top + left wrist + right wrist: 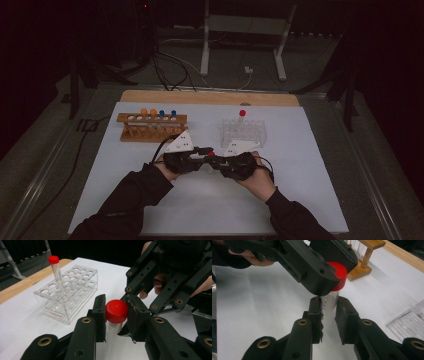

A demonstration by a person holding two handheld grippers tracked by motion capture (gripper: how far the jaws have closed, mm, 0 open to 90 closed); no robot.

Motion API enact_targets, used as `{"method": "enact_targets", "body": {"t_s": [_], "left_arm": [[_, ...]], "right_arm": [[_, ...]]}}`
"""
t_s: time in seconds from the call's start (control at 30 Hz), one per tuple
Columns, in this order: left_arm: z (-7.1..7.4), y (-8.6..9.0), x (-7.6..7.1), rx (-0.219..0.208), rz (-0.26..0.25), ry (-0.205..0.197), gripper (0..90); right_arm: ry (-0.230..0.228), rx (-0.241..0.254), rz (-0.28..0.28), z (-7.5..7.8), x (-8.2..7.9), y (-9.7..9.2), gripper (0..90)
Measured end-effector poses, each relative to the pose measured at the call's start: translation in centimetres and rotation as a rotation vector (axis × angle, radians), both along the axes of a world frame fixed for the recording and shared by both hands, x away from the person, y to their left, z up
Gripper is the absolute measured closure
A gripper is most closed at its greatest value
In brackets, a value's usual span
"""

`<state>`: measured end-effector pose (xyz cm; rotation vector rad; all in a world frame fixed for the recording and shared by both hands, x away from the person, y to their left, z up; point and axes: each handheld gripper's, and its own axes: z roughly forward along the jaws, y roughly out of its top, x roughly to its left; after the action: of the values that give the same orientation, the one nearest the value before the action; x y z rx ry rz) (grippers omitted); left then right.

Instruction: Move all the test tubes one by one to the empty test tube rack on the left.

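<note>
A clear tube with a red cap is held over the middle of the white mat, between both grippers. My left gripper has its pads pressed on either side of the red cap. My right gripper comes from the opposite side and is shut on the tube's clear graduated body, just under the cap. In the high view the left gripper and right gripper meet tip to tip, each in one of the person's hands.
A clear plastic rack stands behind the grippers with one red-capped tube upright in it. A wooden rack at the back left holds orange-capped and blue-capped tubes. The white mat lies on a wooden tabletop.
</note>
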<state>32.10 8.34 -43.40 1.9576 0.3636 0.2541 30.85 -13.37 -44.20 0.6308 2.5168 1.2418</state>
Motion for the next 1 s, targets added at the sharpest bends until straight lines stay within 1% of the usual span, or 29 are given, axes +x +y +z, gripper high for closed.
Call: {"method": "enact_targets", "body": {"t_s": [0.07,0.13,0.17,0.23,0.4,0.53,0.67,0.77,0.87,0.93,0.97,1.0], "left_arm": [[0.3,0.1,0.0,0.016,0.007,-0.016,71.8],[0.6,0.4,0.1,0.009,0.014,-0.012,71.9],[0.8,0.6,0.1,0.014,0.021,-0.016,71.9],[1.2,1.1,0.3,0.012,0.034,-0.017,72.0],[2.4,2.9,0.6,0.003,0.077,-0.029,72.0],[3.1,4.3,0.9,-0.006,0.109,-0.036,72.0],[3.5,5.7,1.3,-0.002,0.154,-0.042,72.0],[3.9,6.7,1.6,-0.003,0.184,-0.048,72.0],[4.4,8.0,1.9,-0.004,0.218,-0.063,72.0],[4.6,8.8,2.2,-0.005,0.242,-0.073,72.0],[4.7,9.3,2.4,-0.008,0.256,-0.073,72.0],[4.8,9.7,2.6,-0.006,0.272,-0.073,72.0]], "right_arm": [[0.007,0.011,0.0,0.1,0.0,-0.1,74.7],[0.004,0.028,-0.01,0.2,0.1,-0.3,70.0],[0.005,0.035,-0.014,0.3,0.1,-0.5,69.5],[-0.005,0.048,-0.03,0.6,0.2,-1.0,65.1],[-0.02,0.102,-0.066,1.3,0.4,-2.2,51.2],[-0.037,0.12,-0.094,1.7,0.4,-2.7,39.2],[-0.036,0.137,-0.101,2.0,0.4,-3.0,28.5],[-0.034,0.143,-0.113,2.1,0.3,-3.0,17.6],[-0.032,0.149,-0.12,2.1,0.3,-3.0,14.3],[-0.029,0.159,-0.11,2.1,0.4,-3.0,8.9],[-0.029,0.158,-0.111,2.1,0.4,-3.0,7.7],[-0.019,0.162,-0.099,2.0,0.4,-3.1,4.7]]}}
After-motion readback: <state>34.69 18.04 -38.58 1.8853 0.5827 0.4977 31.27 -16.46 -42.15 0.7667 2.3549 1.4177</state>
